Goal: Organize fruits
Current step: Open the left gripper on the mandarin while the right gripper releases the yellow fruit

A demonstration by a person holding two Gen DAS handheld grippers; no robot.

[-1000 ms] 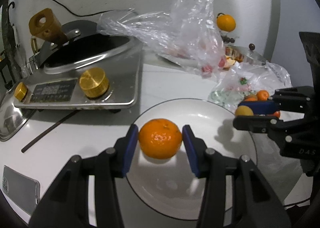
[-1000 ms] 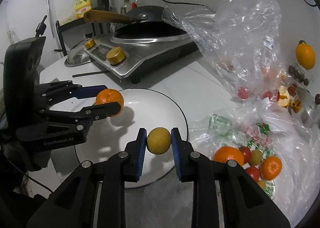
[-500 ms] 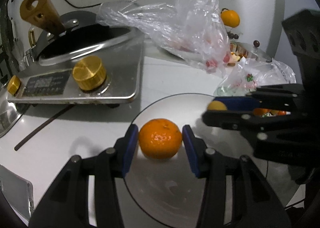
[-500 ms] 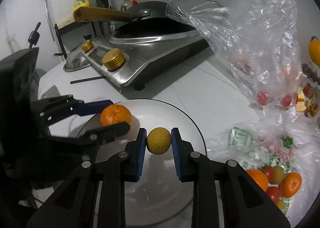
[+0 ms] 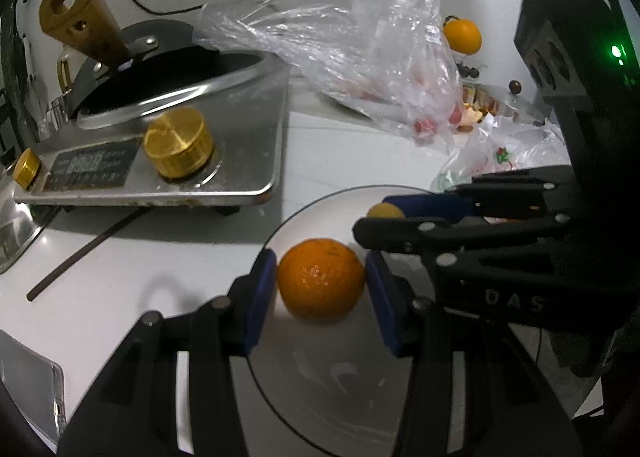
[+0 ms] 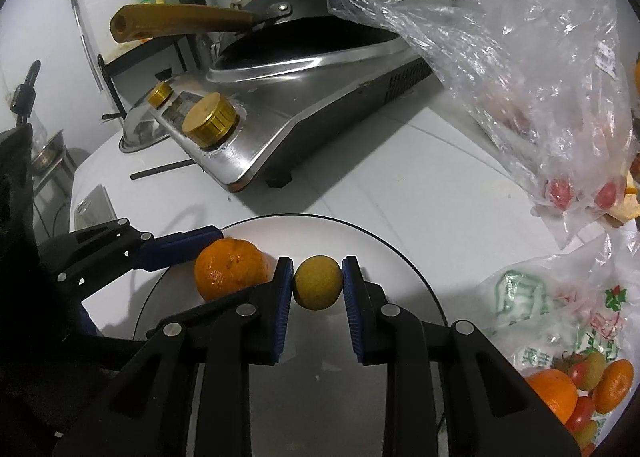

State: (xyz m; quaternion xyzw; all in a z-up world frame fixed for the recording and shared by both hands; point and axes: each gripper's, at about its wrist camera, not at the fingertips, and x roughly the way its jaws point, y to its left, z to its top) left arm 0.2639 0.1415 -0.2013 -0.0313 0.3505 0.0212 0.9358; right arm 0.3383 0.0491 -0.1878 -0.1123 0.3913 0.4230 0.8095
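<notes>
My left gripper point(image 5: 320, 277) is shut on an orange mandarin point(image 5: 320, 277) just above the white plate point(image 5: 352, 397). My right gripper point(image 6: 317, 283) is shut on a small yellow-green fruit point(image 6: 317, 283) over the same plate point(image 6: 392, 253). The two grippers cross over the plate: the right one shows in the left wrist view point(image 5: 384, 217) with the yellow fruit point(image 5: 384, 211), and the left one shows in the right wrist view point(image 6: 212, 253) with the mandarin point(image 6: 230, 269). A printed plastic bag point(image 6: 560, 317) at the right holds more mandarins and small tomatoes point(image 6: 580, 389).
A steel induction cooker point(image 5: 160, 161) with a gold knob and a wok with a wooden handle point(image 5: 76, 21) stands at the back left. A clear plastic bag point(image 5: 380, 49) with red fruits lies behind the plate. A dark chopstick point(image 5: 84, 253) lies on the white table. An orange point(image 5: 462, 37) sits by the wall.
Both grippers have moved closer together over the plate and a little lower, each still holding its fruit. The right gripper now crosses just behind the mandarin.
</notes>
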